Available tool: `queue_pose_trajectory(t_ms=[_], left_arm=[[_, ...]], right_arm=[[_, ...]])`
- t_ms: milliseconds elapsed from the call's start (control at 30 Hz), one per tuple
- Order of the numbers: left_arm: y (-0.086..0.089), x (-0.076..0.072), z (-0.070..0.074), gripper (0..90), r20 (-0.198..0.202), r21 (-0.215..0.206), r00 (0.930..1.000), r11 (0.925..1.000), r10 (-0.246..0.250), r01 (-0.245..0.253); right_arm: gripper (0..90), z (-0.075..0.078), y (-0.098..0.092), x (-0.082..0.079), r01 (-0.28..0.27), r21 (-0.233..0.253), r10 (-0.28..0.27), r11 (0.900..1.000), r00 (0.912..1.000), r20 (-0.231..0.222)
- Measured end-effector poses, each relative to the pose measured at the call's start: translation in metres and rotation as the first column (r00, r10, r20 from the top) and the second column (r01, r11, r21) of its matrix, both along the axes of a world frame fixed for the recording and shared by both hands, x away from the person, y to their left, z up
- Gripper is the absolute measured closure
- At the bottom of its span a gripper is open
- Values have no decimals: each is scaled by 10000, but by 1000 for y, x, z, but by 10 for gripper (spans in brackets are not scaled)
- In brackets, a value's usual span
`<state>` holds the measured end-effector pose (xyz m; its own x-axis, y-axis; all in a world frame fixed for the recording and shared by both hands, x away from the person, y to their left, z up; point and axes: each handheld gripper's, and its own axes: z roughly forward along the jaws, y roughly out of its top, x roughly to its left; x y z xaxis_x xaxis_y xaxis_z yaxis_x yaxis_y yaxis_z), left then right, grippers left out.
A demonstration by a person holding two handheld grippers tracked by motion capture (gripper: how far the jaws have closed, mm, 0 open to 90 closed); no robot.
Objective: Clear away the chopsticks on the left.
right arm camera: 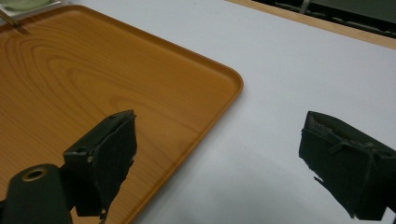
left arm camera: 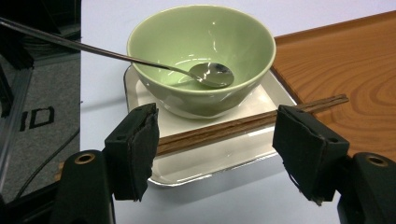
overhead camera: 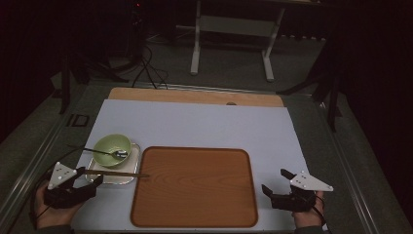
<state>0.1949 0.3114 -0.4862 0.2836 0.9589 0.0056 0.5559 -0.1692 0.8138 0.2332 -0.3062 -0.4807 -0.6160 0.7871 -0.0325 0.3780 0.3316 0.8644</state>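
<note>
You are holding the left gripper (left arm camera: pixel 217 144) wide open, fingers (left arm camera: pixel 133 149) flanking chopsticks (left arm camera: pixel 243 125) on the metal tray (left arm camera: pixel 210 161), lower frame | right gripper (right arm camera: pixel 229 163) gaping, empty, beside the wooden tray (right arm camera: pixel 93 88).

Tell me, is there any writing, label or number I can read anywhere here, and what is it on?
"ID": pale letters on the dark grey floor strip left of the table, also seen in the left gripper view.
The green bowl, spoon, chopsticks, small white tray and wooden tray carry no writing.
</note>
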Motion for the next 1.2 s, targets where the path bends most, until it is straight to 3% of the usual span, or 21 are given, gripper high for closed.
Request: queue_pose_trajectory(t_ms=[333,633,767,933,1200], left_arm=[[-1,3,0,340,7,-3,9999,9999,-112,112],[-6,7,-3,335,-131,291,9995,9991,-293,296],[-8,11,-6,327,-288,398,9977,9973,-607,618],[-14,18,-12,306,-532,910,9932,9900,-1033,1079],[-19,29,-21,269,-819,1222,9829,9771,-1648,1740]], right_arm=[[106,0,3,2,-69,-351,74,9994,9999,125],[107,1,0,2,46,-207,-40,9998,9995,312],[107,1,0,2,8,-269,0,9996,9995,319],[107,1,0,2,122,-237,-115,9996,9995,298],[107,1,0,2,167,-279,-158,9995,9994,294]])
